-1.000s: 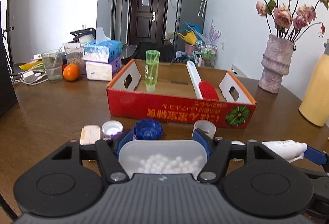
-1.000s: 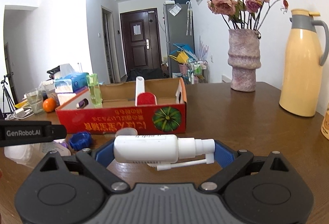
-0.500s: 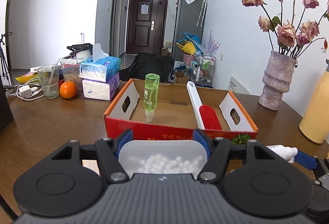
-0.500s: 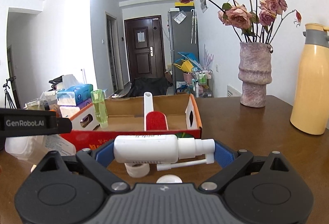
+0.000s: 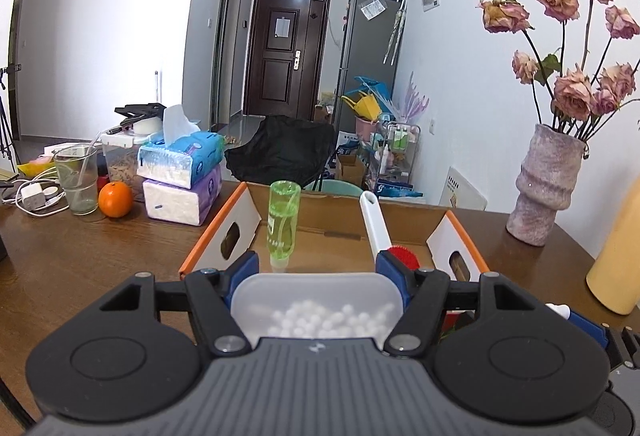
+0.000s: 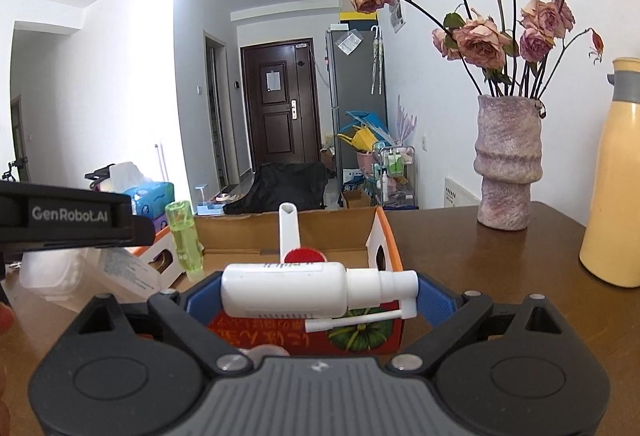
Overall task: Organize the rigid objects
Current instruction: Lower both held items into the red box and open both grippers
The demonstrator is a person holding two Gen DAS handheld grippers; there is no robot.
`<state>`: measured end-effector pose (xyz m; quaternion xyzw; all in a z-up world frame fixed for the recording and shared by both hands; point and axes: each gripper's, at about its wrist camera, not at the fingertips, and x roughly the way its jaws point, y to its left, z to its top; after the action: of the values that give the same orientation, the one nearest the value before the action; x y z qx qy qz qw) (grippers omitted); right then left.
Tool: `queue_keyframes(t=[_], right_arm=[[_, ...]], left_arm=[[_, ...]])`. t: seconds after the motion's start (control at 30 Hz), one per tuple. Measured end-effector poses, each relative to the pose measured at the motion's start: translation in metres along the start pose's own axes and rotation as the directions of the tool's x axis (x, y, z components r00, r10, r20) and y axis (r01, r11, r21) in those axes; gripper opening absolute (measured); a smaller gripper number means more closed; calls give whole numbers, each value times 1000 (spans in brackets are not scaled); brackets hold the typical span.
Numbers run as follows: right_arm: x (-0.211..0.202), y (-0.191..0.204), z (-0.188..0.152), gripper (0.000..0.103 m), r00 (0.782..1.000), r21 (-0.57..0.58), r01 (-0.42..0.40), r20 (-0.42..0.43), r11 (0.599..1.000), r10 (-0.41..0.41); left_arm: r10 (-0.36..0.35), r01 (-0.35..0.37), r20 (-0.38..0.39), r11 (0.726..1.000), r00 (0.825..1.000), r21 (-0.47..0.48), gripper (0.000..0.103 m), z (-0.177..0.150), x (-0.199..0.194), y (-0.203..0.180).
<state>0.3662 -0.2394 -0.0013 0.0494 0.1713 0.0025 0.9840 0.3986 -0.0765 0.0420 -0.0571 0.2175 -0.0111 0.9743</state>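
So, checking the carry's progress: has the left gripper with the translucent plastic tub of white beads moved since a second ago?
Yes. The left gripper, shut on the translucent tub, has risen and advanced toward the red cardboard box, whose front wall it now hides.

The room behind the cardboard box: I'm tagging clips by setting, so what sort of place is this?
Most likely a lived-in home, a dining or living area: a wooden table, a fridge by the front door, and a vase of dried roses.

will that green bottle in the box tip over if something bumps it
Probably yes: the green bottle is tall and slim, standing on its narrow cap end in the cardboard box. It looks like light plastic holding some liquid, so a nudge would likely topple it, then it could roll.
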Motion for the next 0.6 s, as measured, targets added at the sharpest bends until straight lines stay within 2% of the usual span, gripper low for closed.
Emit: queue_keyframes(t=[0.6], right_arm=[[48, -3, 15, 98, 1000, -1, 3, -1, 1000, -3]], left_arm=[[9, -9, -5, 999, 1000, -43, 67, 21, 50, 0]])
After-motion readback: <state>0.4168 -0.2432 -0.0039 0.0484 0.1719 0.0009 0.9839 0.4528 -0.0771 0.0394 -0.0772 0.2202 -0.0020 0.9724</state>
